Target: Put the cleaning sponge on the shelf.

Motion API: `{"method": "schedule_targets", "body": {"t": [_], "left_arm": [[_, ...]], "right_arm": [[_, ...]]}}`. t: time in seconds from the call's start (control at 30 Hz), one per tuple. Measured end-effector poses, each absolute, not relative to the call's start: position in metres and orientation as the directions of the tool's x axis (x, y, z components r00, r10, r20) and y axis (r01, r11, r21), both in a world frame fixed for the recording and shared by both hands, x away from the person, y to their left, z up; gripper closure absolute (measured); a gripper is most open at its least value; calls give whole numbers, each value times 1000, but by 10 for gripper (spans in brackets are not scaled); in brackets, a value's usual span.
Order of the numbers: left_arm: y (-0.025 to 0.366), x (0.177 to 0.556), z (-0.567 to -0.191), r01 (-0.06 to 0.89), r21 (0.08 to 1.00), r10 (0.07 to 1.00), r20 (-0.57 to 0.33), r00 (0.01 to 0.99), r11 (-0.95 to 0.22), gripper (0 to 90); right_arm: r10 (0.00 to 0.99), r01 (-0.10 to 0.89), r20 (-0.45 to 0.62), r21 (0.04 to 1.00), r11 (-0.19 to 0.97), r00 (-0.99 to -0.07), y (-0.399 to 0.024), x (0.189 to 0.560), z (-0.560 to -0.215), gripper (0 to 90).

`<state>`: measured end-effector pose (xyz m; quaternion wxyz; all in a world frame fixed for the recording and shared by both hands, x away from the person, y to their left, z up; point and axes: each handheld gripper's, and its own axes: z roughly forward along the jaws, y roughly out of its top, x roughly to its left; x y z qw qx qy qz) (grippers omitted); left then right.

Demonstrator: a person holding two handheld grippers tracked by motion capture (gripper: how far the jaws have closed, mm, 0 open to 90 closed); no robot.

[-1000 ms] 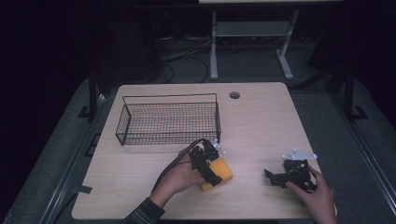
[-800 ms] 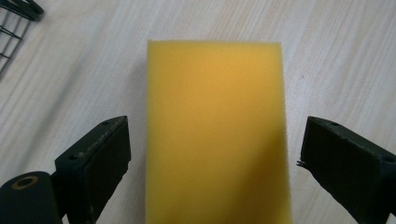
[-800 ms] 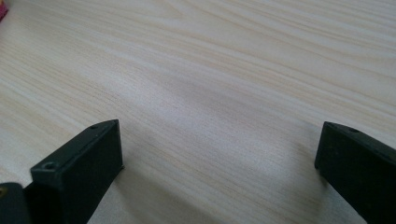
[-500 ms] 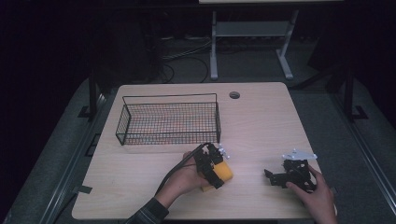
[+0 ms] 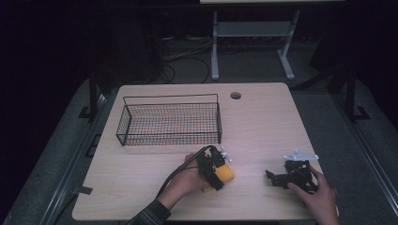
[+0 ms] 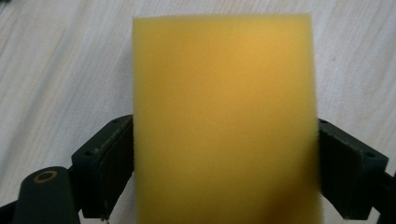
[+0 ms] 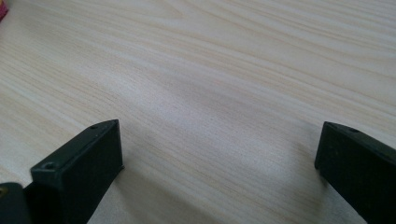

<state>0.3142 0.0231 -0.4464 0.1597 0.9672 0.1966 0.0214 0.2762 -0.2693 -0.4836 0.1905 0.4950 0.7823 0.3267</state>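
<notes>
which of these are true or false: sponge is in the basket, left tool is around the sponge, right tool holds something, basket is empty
1. The yellow sponge lies in the wire basket. False: it lies on the table, in front of the basket.
2. The left tool has a jaw on each side of the sponge. True; its jaws have just been closing on it.
3. The right tool holds something. False: its jaws stand wide apart over bare wood.
4. The basket is empty. True.
</notes>
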Motion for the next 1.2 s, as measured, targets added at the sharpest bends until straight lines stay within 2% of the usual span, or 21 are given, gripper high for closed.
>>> {"method": "schedule_targets", "body": {"t": [0.13,1.2], "left_arm": [[24,314,-444,371,326,386,-21,922,-869,217],[44,316,-427,379,343,386,-51,921,-860,225]], "right_arm": [[899,650,25,700,297,-438,-269,276,-484,1],[899,650,26,700,295,-437,-269,276,-484,1]]}}
